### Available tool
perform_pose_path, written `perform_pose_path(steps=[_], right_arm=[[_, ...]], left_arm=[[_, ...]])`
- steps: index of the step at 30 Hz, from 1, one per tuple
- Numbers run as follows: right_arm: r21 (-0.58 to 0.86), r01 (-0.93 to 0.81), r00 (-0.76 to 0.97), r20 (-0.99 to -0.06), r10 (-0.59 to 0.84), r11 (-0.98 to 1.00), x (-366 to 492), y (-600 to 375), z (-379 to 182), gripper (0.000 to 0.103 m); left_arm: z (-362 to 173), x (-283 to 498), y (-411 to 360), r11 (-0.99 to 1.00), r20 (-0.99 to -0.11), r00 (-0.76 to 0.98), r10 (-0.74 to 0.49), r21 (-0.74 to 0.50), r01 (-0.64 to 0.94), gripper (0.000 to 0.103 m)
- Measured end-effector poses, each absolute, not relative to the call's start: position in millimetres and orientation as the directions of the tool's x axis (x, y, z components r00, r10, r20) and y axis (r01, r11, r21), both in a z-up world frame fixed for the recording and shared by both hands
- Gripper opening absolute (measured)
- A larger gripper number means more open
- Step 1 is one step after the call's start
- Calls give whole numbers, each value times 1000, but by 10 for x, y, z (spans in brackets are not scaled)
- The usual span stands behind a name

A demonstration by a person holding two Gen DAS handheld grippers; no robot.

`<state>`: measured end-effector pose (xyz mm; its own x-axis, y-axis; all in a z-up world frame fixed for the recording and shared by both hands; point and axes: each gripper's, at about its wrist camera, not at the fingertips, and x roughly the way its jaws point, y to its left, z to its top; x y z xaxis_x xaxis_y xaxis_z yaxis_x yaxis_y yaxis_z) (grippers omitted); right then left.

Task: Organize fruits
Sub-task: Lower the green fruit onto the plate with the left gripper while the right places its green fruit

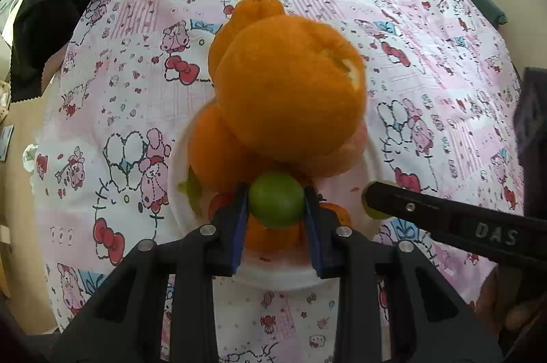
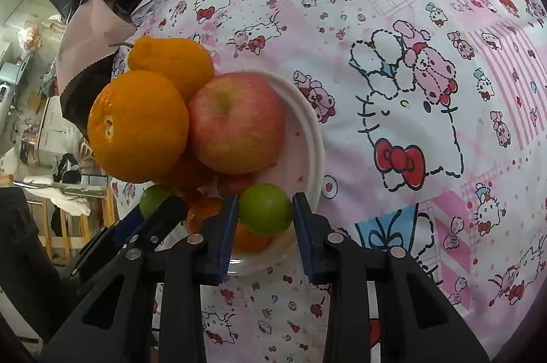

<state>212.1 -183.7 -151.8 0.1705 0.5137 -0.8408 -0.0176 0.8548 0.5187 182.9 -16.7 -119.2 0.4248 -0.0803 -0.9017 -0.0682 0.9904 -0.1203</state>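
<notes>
A white plate (image 1: 371, 169) holds a pile of fruit: a big bumpy orange (image 1: 290, 89) on top, a second stemmed one (image 1: 253, 10) behind, smaller oranges below. My left gripper (image 1: 276, 205) is shut on a small green fruit (image 1: 276, 204) at the plate's near side. In the right wrist view the plate (image 2: 314, 137) shows the oranges (image 2: 136, 127), a red apple (image 2: 236, 123) and small oranges. My right gripper (image 2: 265, 209) is shut on another green fruit (image 2: 265, 209) over the plate's near rim. The left gripper (image 2: 160, 209) with its green fruit (image 2: 154, 193) shows at left.
The table wears a pink and white cartoon cloth (image 1: 427, 55). Dark and pink fabric (image 1: 51, 21) is heaped at its far left edge. Room clutter and a wooden frame (image 2: 51, 157) lie beyond the table's left side. The right gripper's finger (image 1: 444, 219) crosses the left view.
</notes>
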Motion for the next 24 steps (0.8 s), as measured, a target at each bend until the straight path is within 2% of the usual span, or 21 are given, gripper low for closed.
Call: perform_pose_path(steps=[13,16,17,19,21,22,23,24], right_arm=[[522,34,153,-845,512,852,2106,-1887,-1630,35],[518,40,166,-847,505,854,2101,-1901,-1611,37],[521,41,170,-844,508,852,2101,-1911,-1599,37],[536,43,176,-835,521,843,2108,-1920,-1578,39],[546,45,194,-826,529,836,2111,-1932,-1539,53],[552,49,212,-820,532,832,2110,-1954,-1506,65],[551,53,227,-819,527,833,2112,-1979,-1471,71],[546,57,245,-819,519,836,2109,-2004,-1439,72]], left_arm=[[-1277,1867,-150,990,-905,421,-63,-110,-88,28],[-1279,1870,-162,991,-907,417,-59,-103,-86,28],[-1282,1868,-170,992,-909,415,-47,-90,-84,30],[-1278,1850,-170,994,-909,417,-23,-67,-91,40],[-1259,1830,-161,993,-905,426,-24,-71,-96,60],[-1245,1821,-166,993,-903,429,-17,-65,-98,63],[-1229,1820,-162,994,-902,432,-11,-59,-98,67],[-1207,1810,-169,994,-900,435,0,-46,-97,69]])
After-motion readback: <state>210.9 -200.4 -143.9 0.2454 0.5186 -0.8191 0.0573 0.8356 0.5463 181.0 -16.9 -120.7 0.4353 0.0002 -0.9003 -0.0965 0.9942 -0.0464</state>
